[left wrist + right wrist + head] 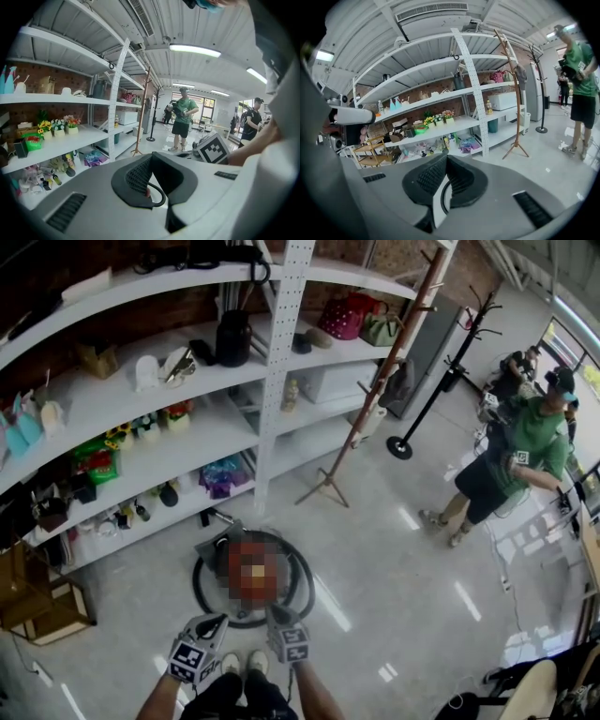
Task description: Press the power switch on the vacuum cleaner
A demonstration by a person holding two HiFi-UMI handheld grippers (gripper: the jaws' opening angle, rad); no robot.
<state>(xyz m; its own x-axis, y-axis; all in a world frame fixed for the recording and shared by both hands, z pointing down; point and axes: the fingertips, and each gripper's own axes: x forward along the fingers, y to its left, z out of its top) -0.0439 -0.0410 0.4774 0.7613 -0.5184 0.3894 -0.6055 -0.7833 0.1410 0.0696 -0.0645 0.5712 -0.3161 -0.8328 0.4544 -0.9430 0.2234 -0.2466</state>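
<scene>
The vacuum cleaner sits on the floor in front of the shelves, its red body partly under a mosaic patch and its black hose looped around it. Its power switch cannot be made out. In the head view my left gripper and right gripper hang side by side just above the vacuum's near edge. The left gripper has its black ribbed pads together and holds nothing. The right gripper is also shut, with nothing held. Both gripper views look out at the room, not at the vacuum.
Long white shelves with small goods stand behind the vacuum. A wooden coat stand and a black one stand to the right. A person in a green shirt is at the far right. A wooden crate stands at the left.
</scene>
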